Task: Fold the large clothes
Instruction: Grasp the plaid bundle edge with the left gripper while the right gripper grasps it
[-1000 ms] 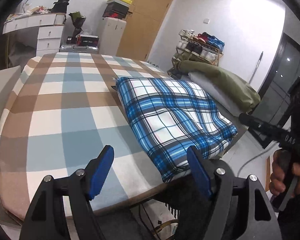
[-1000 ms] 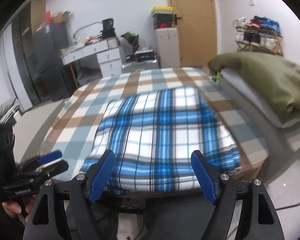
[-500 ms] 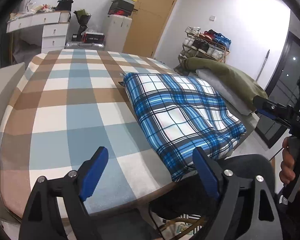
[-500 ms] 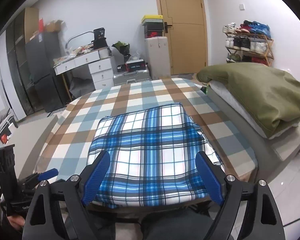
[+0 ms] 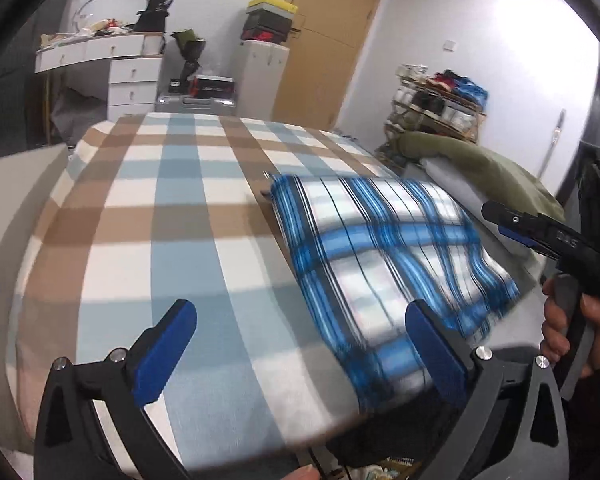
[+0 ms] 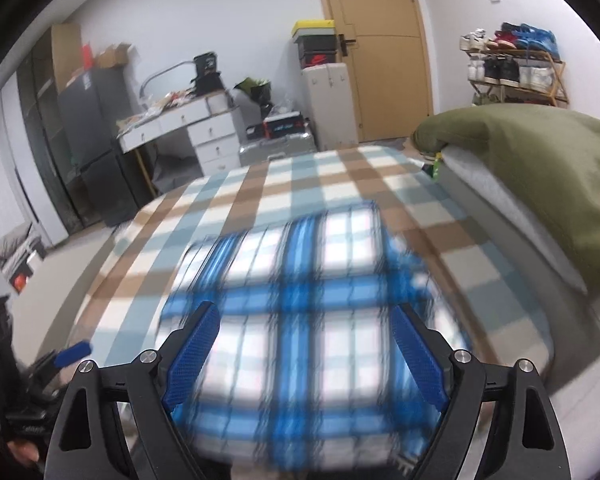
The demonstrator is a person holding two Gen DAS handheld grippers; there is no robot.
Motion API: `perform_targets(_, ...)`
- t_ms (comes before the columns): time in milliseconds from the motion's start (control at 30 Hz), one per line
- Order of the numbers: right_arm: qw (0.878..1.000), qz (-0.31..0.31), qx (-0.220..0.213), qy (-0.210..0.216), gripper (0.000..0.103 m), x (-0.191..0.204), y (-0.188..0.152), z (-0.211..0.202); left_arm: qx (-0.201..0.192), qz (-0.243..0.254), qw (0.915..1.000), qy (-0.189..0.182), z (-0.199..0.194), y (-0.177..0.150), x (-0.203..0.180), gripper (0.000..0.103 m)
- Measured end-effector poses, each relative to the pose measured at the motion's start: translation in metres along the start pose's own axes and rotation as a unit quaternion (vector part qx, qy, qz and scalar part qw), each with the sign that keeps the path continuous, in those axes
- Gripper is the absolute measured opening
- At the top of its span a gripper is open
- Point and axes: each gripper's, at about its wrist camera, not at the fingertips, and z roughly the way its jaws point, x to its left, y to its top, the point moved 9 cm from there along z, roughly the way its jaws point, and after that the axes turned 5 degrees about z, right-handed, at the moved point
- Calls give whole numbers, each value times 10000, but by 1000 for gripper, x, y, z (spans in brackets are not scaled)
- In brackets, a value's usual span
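Left wrist view
- left gripper [image 5: 300, 354]: blue fingers [image 5: 166, 354] wide apart and opening more, nothing btw them; hangs over near edge of bed.
- bed [image 5: 148, 216]: cover in brown, light-blue and white checks.
- plaid cloth [image 5: 384, 256]: blue/white, folded to a thick rectangle; lies on right part of bed, near corner just beside right finger, not touched. Blurred.
- right gripper [image 5: 512, 224]: at right edge, held by a hand [image 5: 568, 324]; beside the cloth, apart from it.
- green bedding [image 5: 480, 172]: on a grey mattress behind the cloth.

Right wrist view
- right gripper [image 6: 306, 354]: fingers [image 6: 192, 350] apart, empty; the cloth is seen btw them but they do not press it.
- plaid cloth [image 6: 300, 300]: in front of gripper, at near edge of bed, strong blur.
- left gripper [image 6: 74, 350]: low at left, one blue tip visible.
- desk [image 6: 180, 120]: white w/ drawers, at far wall, cluttered top.
- door [image 6: 380, 40]: wooden, closed.
- shoe rack [image 6: 516, 76]: at right of door.
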Motion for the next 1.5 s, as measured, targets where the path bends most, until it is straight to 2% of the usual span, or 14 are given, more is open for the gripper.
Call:
perform_targets(133, 9975, 516, 481, -50, 83, -29, 32, 58, -76, -181, 9998, -2, 18, 33, -2, 102)
perform_targets(200, 9899, 1010, 981, -146, 46, -43, 33, 95, -73, -190, 9998, 77, 31, 44, -4, 102)
perform_targets(267, 9888, 917, 1177, -83, 27, -42, 29, 117, 13, -146, 9998, 146, 41, 47, -4, 102)
perform_targets(333, 9900, 581, 1263, -238, 21, -42, 21, 126, 178, -97, 9996, 192, 53, 45, -2, 101)
perform_targets(433, 9913, 494, 1142, -427, 22, -51, 21, 120, 411, -55, 9990, 191, 62, 37, 1, 101)
perform_targets(500, 9918, 571, 1018, -521, 51, -64, 22, 113, 526, -120, 9985, 113, 64, 34, -2, 101)
perform_targets(567, 9919, 804, 900, -396, 65, -75, 24, 98, 618, -218, 9978, -50, 63, 29, -3, 101)
perform_targets(633, 9913, 985, 856, -155, 71, -84, 23, 79, 689, -252, 9971, -191, 61, 25, -7, 101)
perform_targets(800, 9875, 785, 1351, 186, 71, -93, -10, 52, 994, -460, 9920, -630, 68, 13, -22, 99)
perform_targets(900, 9838, 675, 1629, 319, 77, -95, -31, 43, 1310, -544, 9870, -759, 76, 2, -30, 85)
perform_targets(967, 9828, 657, 1688, 356, 80, -100, -39, 41, 1504, -635, 9827, -875, 82, -5, -34, 67)
perform_targets(1033, 9818, 619, 1743, 441, 80, -100, -44, 42, 1545, -669, 9821, -844, 84, -8, -35, 64)
perform_targets(1133, 9790, 591, 1809, 733, 80, -93, -47, 46, 1541, -688, 9817, -882, 83, -8, -35, 64)
perform_targets(1500, 9801, 432, 1848, 583, 80, -95, -56, 46, 1497, -617, 9832, -839, 86, -3, -27, 65)
